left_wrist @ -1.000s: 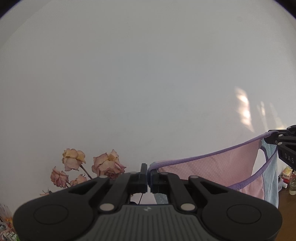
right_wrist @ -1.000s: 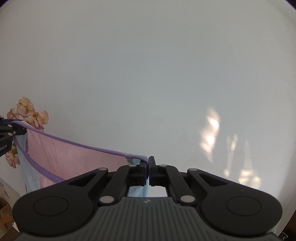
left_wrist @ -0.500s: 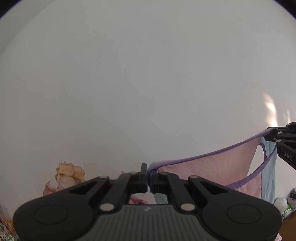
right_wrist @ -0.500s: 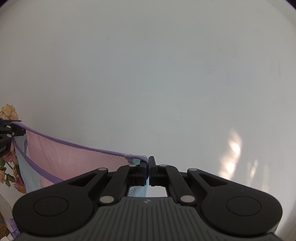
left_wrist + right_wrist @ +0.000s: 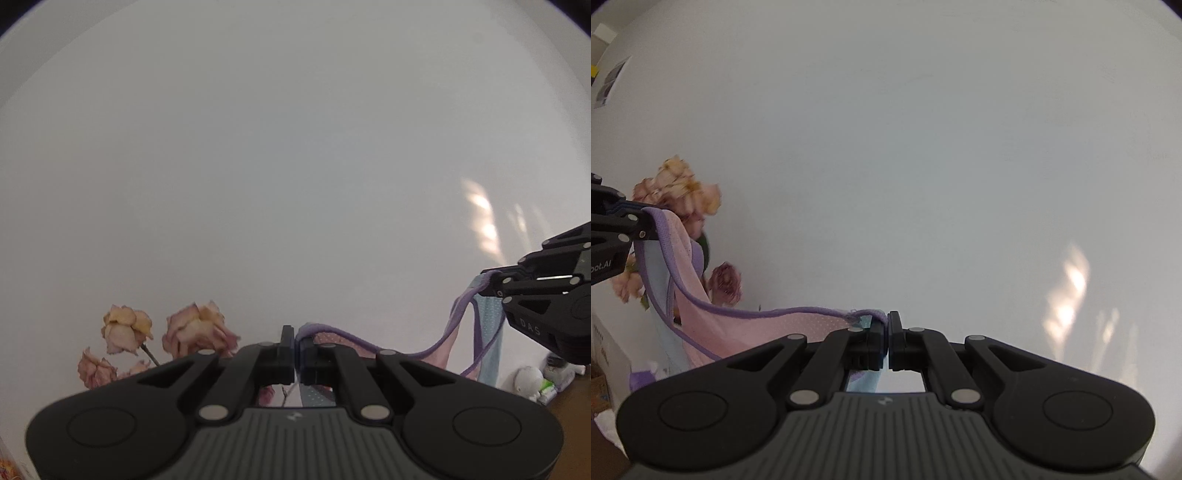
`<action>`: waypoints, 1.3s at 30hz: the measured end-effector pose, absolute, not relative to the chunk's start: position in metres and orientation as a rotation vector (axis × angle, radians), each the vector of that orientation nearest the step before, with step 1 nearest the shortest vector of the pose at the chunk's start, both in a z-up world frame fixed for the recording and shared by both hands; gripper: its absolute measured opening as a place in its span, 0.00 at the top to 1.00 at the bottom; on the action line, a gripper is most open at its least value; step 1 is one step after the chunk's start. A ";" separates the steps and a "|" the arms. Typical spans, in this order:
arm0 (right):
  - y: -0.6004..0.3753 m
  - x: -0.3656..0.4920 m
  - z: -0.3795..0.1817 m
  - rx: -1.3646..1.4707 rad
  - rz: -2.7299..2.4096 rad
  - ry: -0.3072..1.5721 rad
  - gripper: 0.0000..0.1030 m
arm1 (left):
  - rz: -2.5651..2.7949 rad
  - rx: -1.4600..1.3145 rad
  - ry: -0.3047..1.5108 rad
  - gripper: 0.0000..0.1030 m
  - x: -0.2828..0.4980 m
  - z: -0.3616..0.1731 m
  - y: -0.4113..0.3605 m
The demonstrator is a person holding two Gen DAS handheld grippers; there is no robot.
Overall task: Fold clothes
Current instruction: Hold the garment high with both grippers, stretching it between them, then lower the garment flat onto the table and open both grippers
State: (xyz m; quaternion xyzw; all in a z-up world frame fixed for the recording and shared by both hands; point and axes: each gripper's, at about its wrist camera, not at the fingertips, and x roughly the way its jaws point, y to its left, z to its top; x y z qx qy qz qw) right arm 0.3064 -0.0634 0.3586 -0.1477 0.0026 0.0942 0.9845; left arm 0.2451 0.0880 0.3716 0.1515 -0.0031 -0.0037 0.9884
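We hold the pink garment [image 5: 768, 334] in the air before a white wall [image 5: 295, 166], our left gripper [image 5: 295, 350] and right gripper [image 5: 887, 332] each clamped on its purple-trimmed edge, which sags between them.

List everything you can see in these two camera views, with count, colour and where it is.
garment: one, pink and light blue with purple trim, hanging slack between both grippers
dried roses: several, faded pink and cream, low left against the wall
wall: one, white, filling the background
small items: a few, too small to identify, lower right
left hand-held gripper: one, black, shut on garment
right hand-held gripper: one, black, shut on garment
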 end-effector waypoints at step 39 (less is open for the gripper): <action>-0.193 -0.031 0.026 0.024 0.320 0.479 0.98 | -0.313 0.310 0.469 0.94 -0.080 0.027 0.024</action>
